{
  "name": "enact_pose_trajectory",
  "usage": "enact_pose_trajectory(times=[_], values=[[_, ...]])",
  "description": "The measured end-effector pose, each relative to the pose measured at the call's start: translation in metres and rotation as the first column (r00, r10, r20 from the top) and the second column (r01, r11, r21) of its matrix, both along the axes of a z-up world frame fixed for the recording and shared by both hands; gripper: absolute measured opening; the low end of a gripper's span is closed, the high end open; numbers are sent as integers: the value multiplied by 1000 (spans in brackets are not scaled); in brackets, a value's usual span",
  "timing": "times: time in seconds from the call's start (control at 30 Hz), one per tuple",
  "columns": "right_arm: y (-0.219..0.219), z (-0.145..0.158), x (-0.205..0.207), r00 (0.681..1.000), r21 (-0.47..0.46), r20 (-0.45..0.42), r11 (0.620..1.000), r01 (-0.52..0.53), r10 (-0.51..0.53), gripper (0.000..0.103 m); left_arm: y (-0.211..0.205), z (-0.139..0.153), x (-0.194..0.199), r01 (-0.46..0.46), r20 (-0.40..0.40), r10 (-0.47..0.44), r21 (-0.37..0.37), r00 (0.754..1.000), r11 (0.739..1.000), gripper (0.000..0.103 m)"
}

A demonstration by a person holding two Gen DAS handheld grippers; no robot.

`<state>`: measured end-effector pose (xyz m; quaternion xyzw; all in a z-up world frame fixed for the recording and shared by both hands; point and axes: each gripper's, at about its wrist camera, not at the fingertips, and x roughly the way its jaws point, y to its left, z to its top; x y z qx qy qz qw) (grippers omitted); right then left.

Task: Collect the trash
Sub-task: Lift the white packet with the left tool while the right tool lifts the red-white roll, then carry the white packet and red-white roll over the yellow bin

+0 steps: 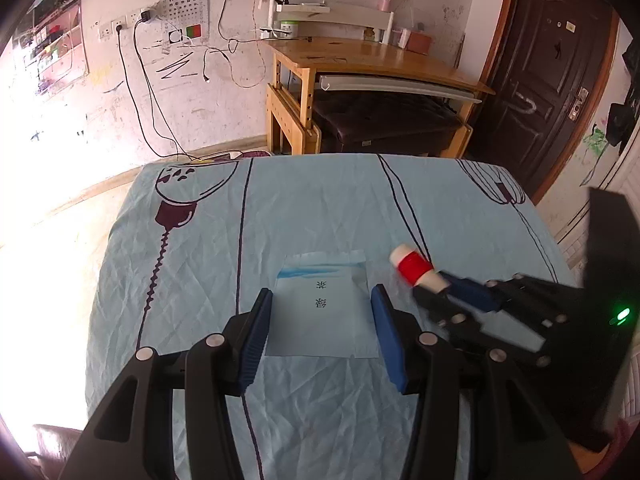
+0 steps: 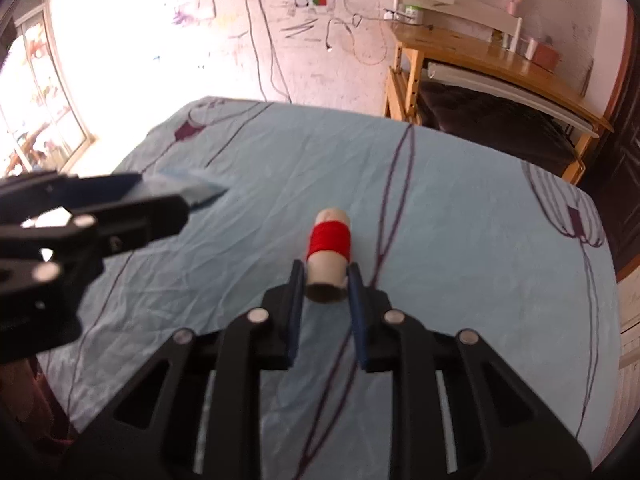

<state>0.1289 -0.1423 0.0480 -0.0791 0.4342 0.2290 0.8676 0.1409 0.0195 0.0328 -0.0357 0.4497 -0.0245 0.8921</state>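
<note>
Two bits of trash: one spool (image 2: 329, 254) pinched in my right fingers (image 2: 326, 276) above the desk (image 1: 320, 208), one packet (image 1: 323, 312) lying flat between my wide left fingers (image 1: 322, 300), its print legible only leftward.

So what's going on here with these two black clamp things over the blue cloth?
Someone is tidying up trash from a table covered in a light blue cloth, using a hand-held gripper in each hand. The right gripper has its fingers closed on one end of a cardboard spool wound with red thread. The left gripper has its fingers on either side of a flat pale blue packet with printed characters; whether they grip it is hard to tell. No bin is in view.
</note>
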Motion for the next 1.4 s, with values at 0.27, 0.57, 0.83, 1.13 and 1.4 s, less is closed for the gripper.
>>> enact_pose_trajectory(times=[0.27,0.57,0.83,1.13,1.4], values=[[-44,17,-6,998,92,18,994,61,-63,19,-8,-3,3,48,-43,-51,-72,998,996,46],[-100,34,-13,986,182,40,972,149,-159,19,-35,4,-4,88,-1,-88,-18,996,996,46],[-148,42,-19,969,220,59,950,223,-241,19,-81,5,-12,132,41,-137,113,990,985,46],[-219,44,-35,928,260,74,905,337,-366,20,-130,7,-14,197,40,-206,171,978,966,46],[-292,31,-54,872,264,64,851,454,-485,20,-187,6,-12,291,9,-298,189,955,938,46]])
